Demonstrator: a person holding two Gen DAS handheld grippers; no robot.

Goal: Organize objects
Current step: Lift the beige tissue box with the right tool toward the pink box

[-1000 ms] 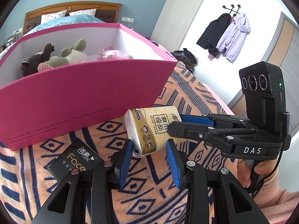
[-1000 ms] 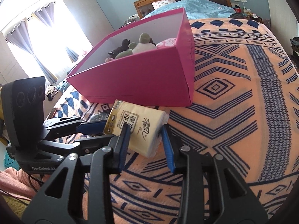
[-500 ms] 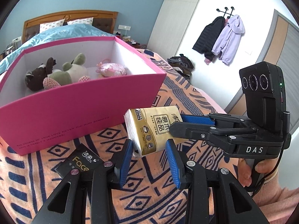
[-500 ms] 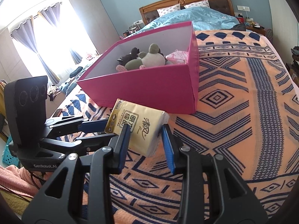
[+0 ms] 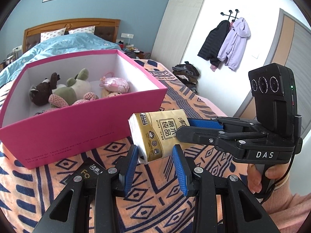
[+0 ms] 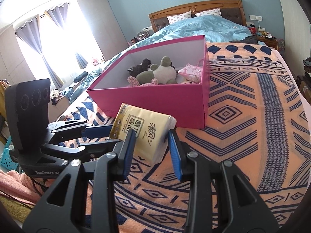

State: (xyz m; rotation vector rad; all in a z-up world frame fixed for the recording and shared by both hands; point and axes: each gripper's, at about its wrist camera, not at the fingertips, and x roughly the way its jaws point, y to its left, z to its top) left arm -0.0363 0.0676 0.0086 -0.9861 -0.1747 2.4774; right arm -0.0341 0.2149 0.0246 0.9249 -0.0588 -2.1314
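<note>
The left tool (image 5: 155, 163) and the right tool (image 6: 151, 147) both hold one pack of tissues (image 5: 159, 134), each pinching one end of it between blue pads. The jaws are narrow and pressed onto the pack. The pack hangs in the air above the bed (image 6: 252, 136), just in front of the near wall of the pink box (image 5: 77, 128). Soft toys (image 5: 64, 91) lie inside the box.

The pack looks light and squashy, and its wrap looks smooth, so it could slip. Holding both ends, as now, seems right. A hard squeeze would dent it. A small black packet (image 5: 91, 171) lies on the bed, near the left tool.
</note>
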